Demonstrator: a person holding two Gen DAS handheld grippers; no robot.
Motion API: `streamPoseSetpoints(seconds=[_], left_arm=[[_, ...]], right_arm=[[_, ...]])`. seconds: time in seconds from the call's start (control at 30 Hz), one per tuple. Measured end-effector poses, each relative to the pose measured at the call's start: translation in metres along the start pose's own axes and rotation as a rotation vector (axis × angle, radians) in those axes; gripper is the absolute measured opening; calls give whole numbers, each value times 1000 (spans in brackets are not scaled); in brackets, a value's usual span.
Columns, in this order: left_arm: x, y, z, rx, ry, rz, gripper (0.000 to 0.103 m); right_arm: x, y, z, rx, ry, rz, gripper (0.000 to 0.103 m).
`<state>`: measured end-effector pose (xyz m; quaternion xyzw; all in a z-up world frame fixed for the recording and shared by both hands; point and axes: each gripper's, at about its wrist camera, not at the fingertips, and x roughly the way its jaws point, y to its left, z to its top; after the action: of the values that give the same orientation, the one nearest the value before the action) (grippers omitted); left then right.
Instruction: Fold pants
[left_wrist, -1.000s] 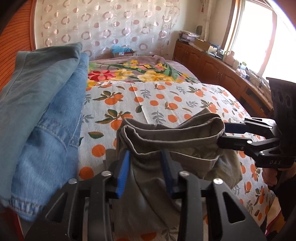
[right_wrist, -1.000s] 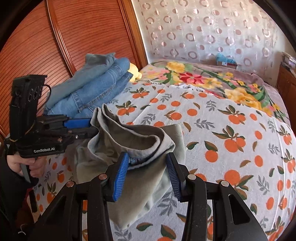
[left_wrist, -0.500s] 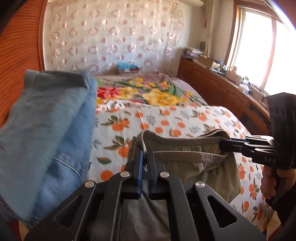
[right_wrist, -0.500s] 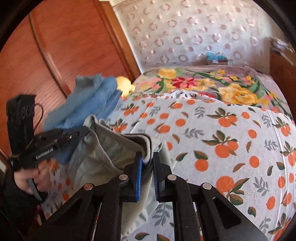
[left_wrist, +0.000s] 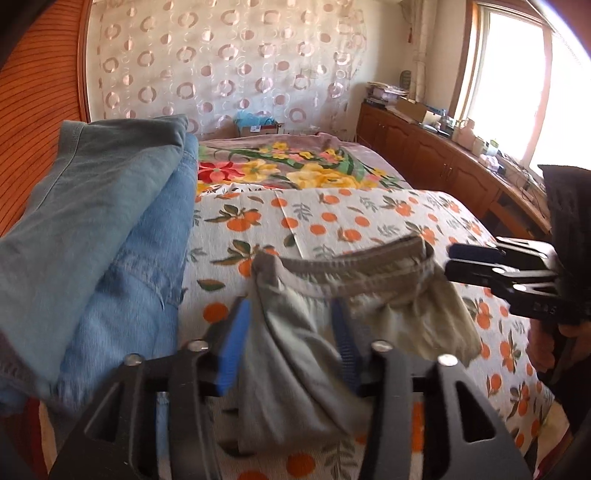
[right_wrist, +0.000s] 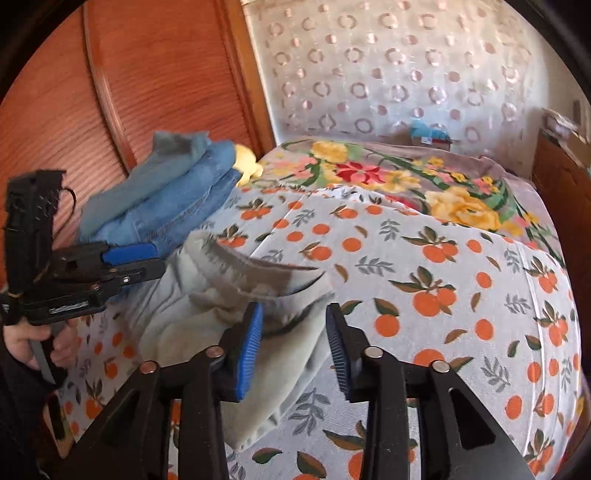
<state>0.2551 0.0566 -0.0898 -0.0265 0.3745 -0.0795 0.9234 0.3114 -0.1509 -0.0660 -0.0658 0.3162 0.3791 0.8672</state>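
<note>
Jaws of both tongs, shut on the grey pants' (left_wrist: 295, 354) waistband half a second before, stood wide: left tongs (left_wrist: 291, 339) and right tongs (right_wrist: 293, 345) released it, pants slumping between them on the orange-print bedspread (right_wrist: 461, 266), fold likely set down.

The grey-green pants (left_wrist: 295, 354) lie bunched on the orange-print bedspread (left_wrist: 369, 221), just beside a stack of folded blue jeans (left_wrist: 110, 240). The elastic waistband (left_wrist: 351, 262) sags open in a loose arc. Pale inner fabric shows below it. One end hangs over the bed's near edge, though motion blur softens the folds.
</note>
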Motion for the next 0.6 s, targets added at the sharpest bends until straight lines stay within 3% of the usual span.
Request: streamPoseSetpoints(seconds=[0.2,0.23,0.27,0.37,0.47,0.53,0.6], left_arm=[[-5,3,-23,-4,39,12,49],[-6,4,-26,-9,43,14,49],[-6,5,-29,-12,48,19,49],[-7,9,-38,-25,60,25,49],[-10,12,-42,-35,61,23,49],[-12,11,-44,-30,61,18,49],[-14,9,-45,-18,61,12,49]], right_arm=[[29,1,6,-34,74,-20,39],[30,-1,8,-27,72,-12,18],[29,-2,10,-24,63,-1,5],[19,-11,19,31,-33,-58,5],[18,-13,19,60,-15,-44,7],[20,-10,15,50,8,-69,22],[17,-11,10,49,17,-72,24]])
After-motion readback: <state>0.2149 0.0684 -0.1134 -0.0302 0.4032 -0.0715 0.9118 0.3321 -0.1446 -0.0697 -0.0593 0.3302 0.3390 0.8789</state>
